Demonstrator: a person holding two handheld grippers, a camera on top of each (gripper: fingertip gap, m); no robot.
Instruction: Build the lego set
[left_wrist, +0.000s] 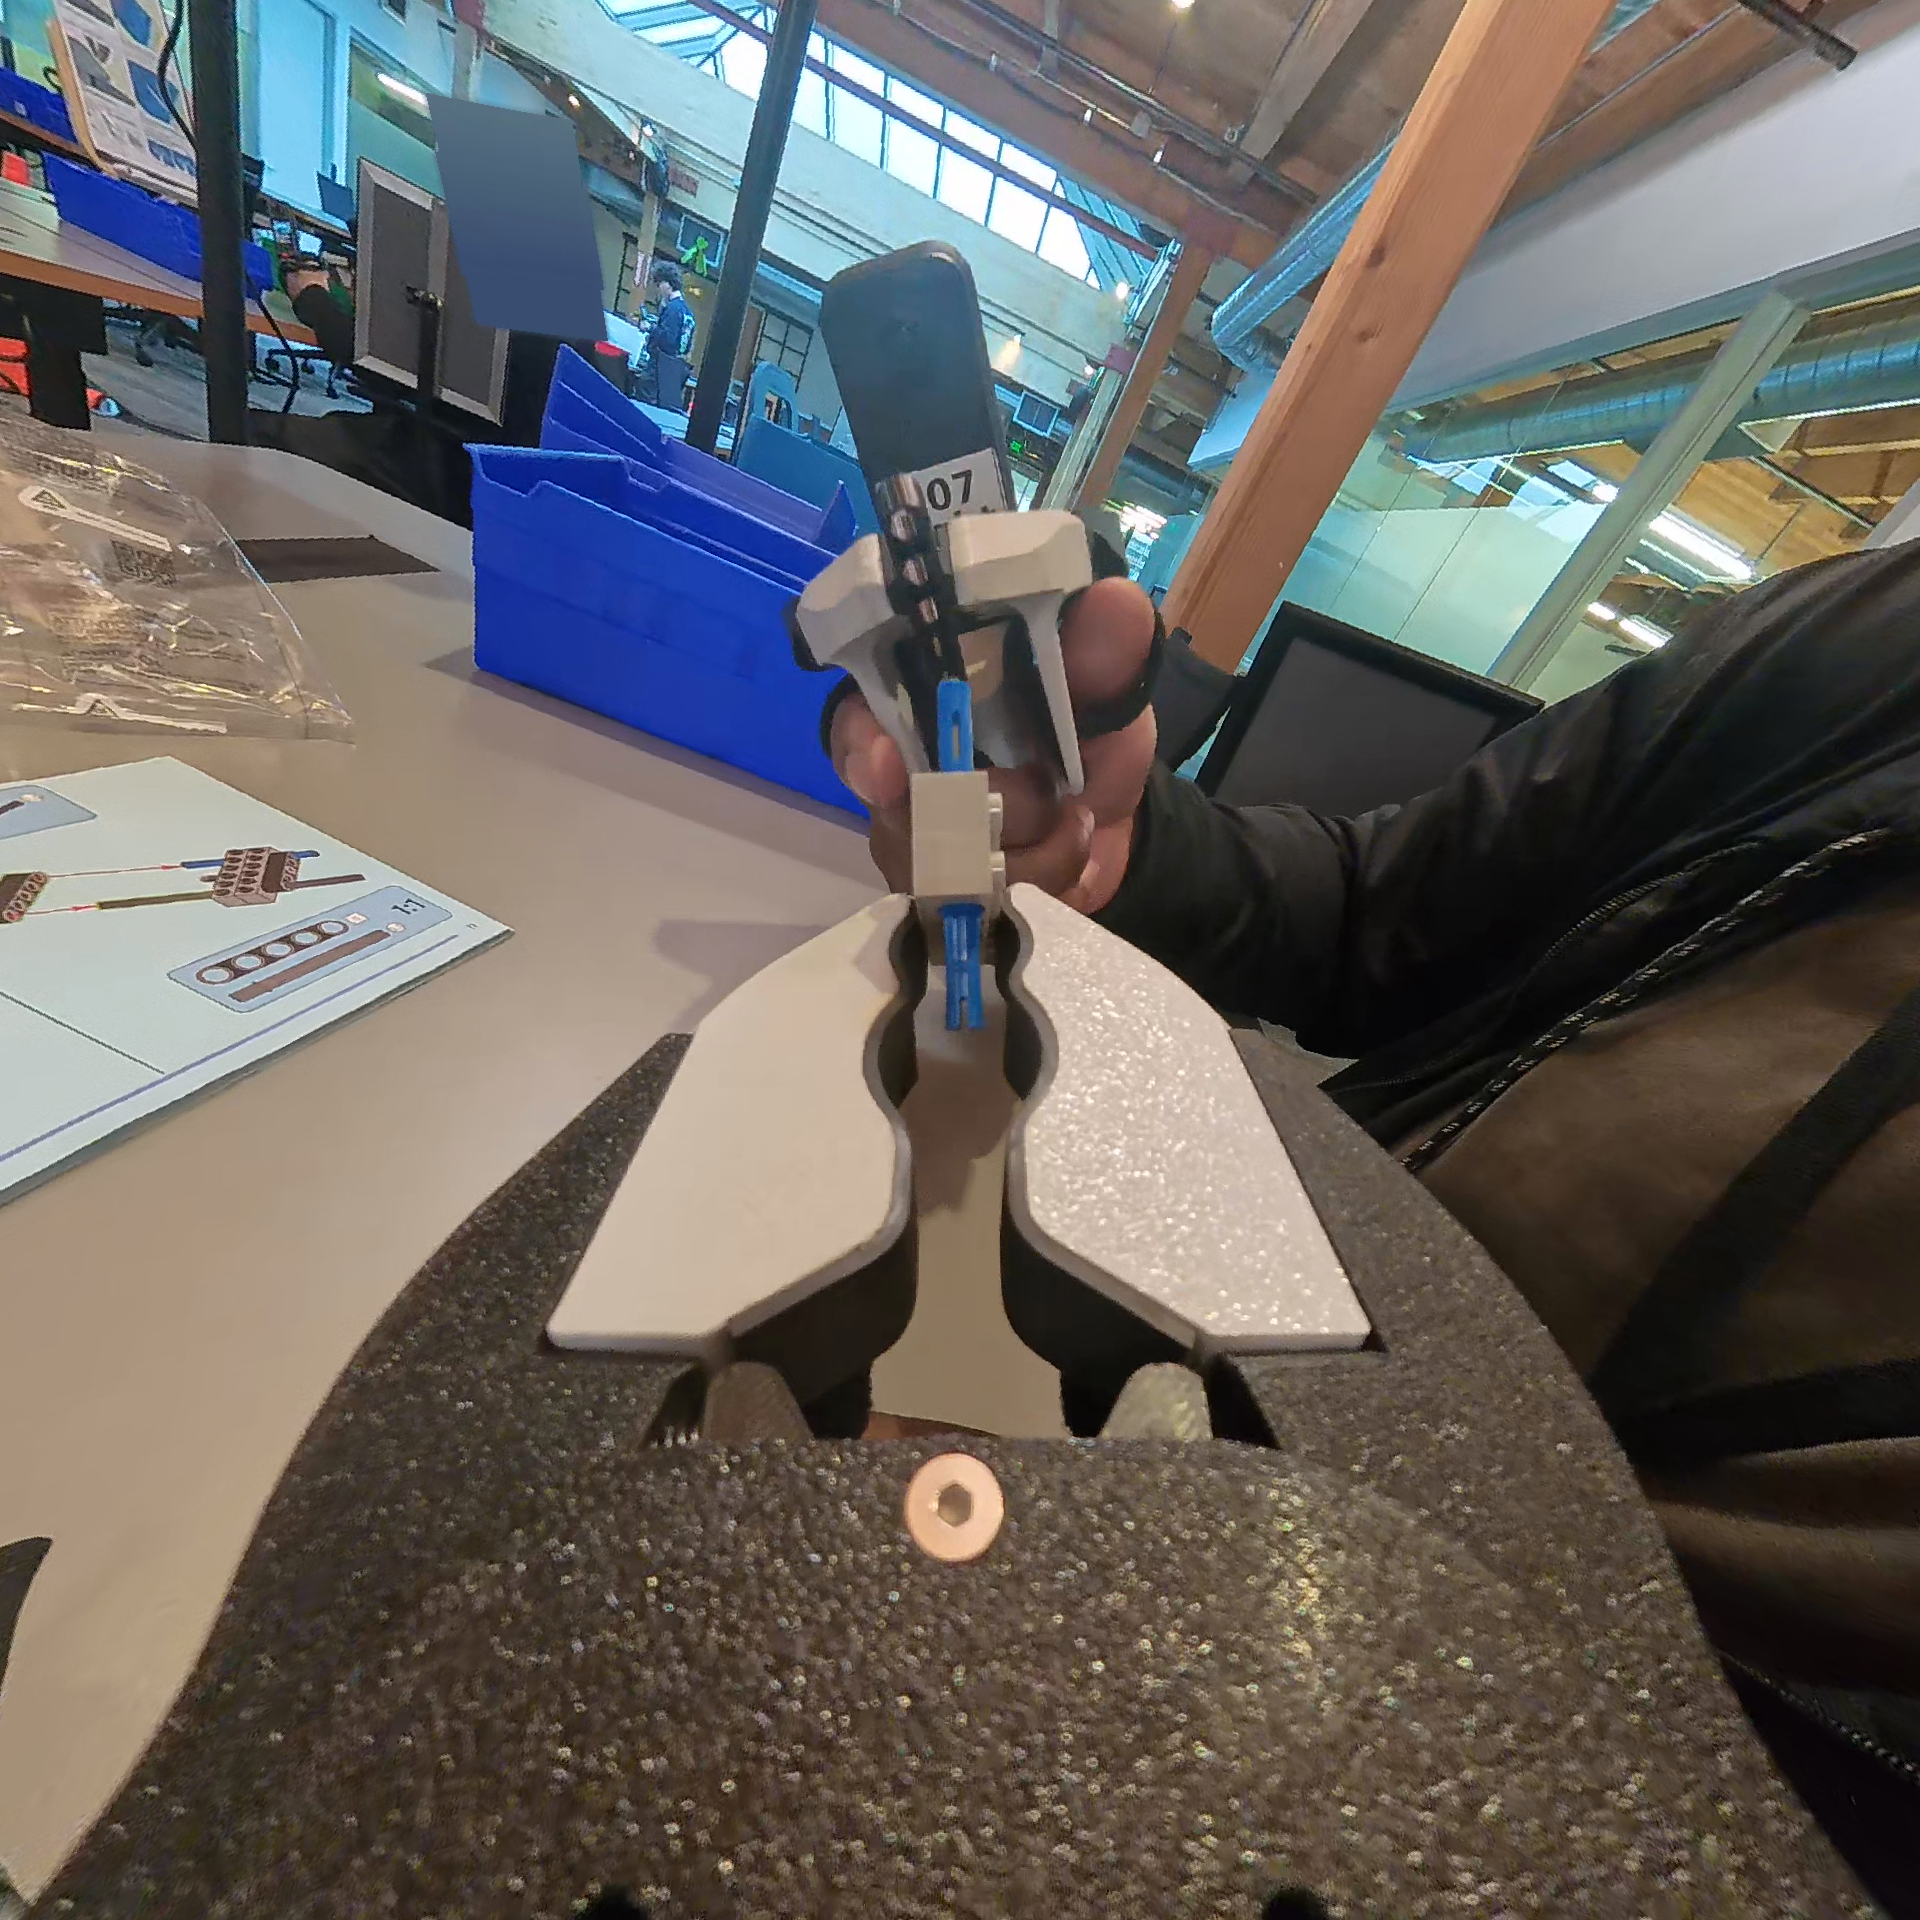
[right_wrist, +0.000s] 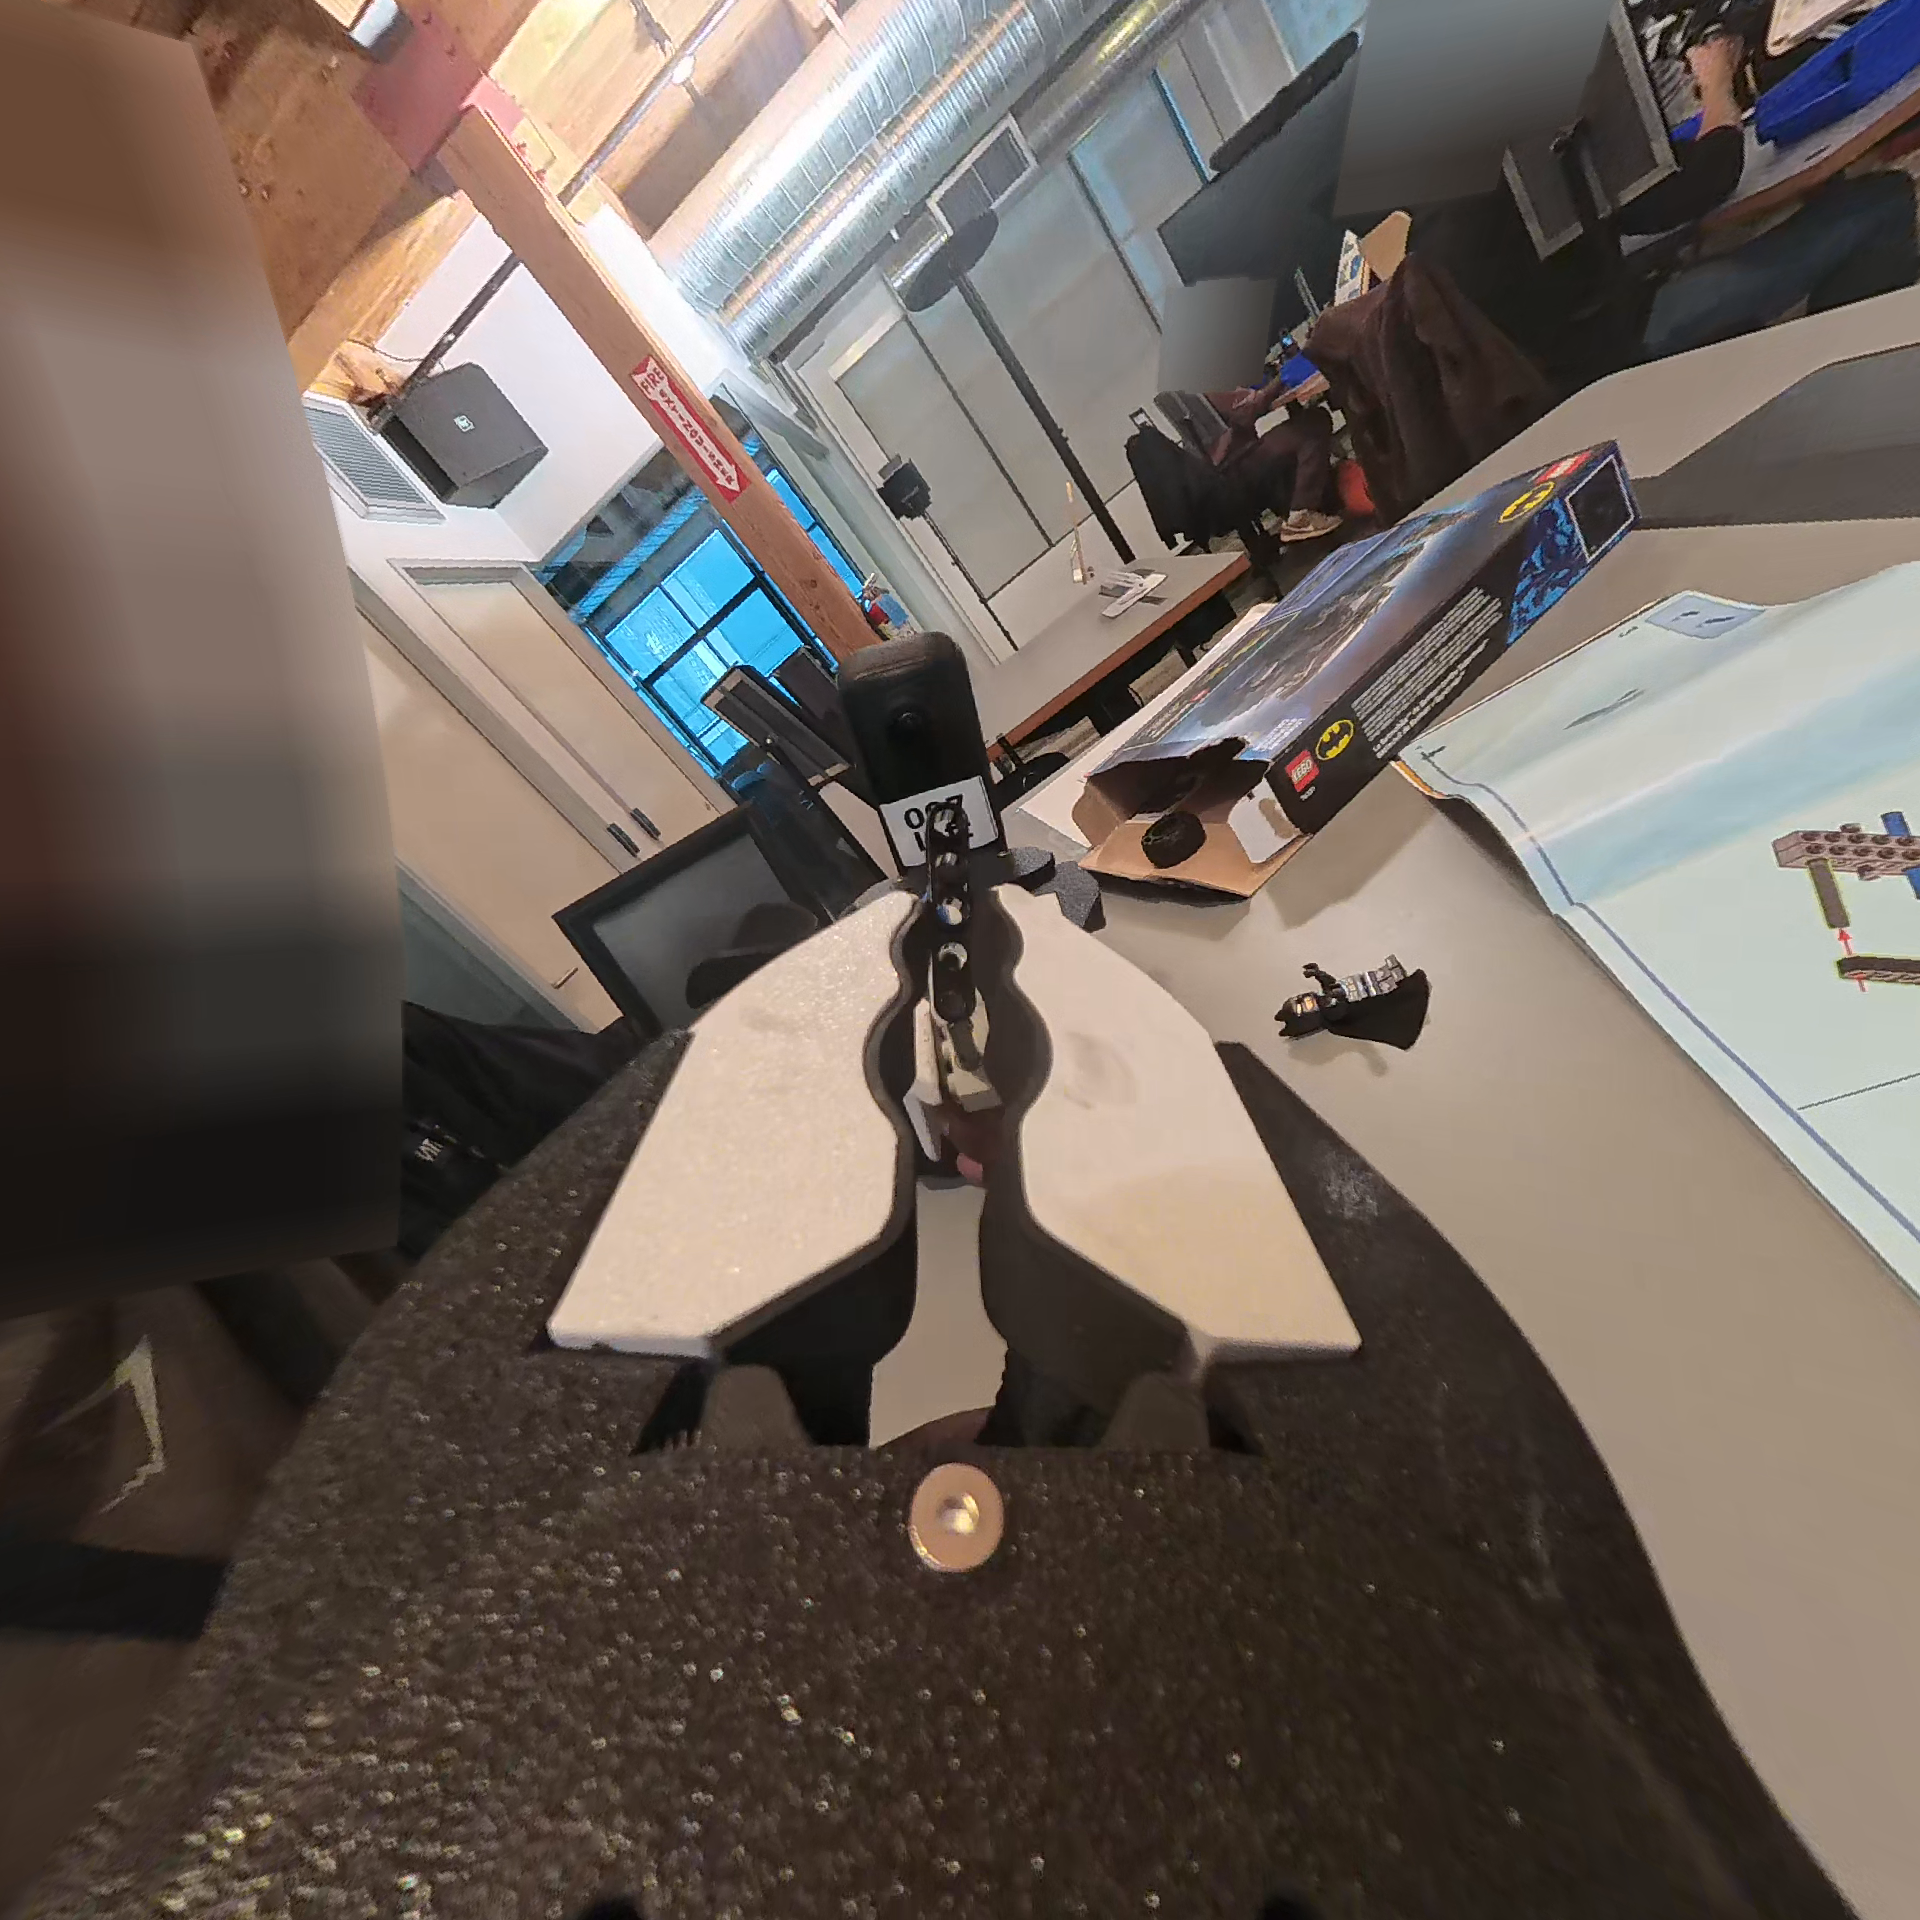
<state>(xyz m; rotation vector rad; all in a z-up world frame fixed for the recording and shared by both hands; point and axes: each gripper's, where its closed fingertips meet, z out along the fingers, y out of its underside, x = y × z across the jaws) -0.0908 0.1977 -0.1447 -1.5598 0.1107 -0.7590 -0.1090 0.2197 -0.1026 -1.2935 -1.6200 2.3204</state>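
Grey brick (left_wrist: 951, 831) with blue pin (left_wrist: 961, 971), upright, meeting black holed beam (right_wrist: 951, 971).

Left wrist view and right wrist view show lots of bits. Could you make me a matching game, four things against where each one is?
Things:
1. grey brick
2. black beam with holes
3. blue bins
4. toy box

Places:
A. lying on the table, one end torn open
B. nested together on the table, beyond the booklet
C. at the fingertips of the left hand-held gripper, a blue pin through it
D. between the fingers of the right hand-held gripper

Pairs: 1-C, 2-D, 3-B, 4-A
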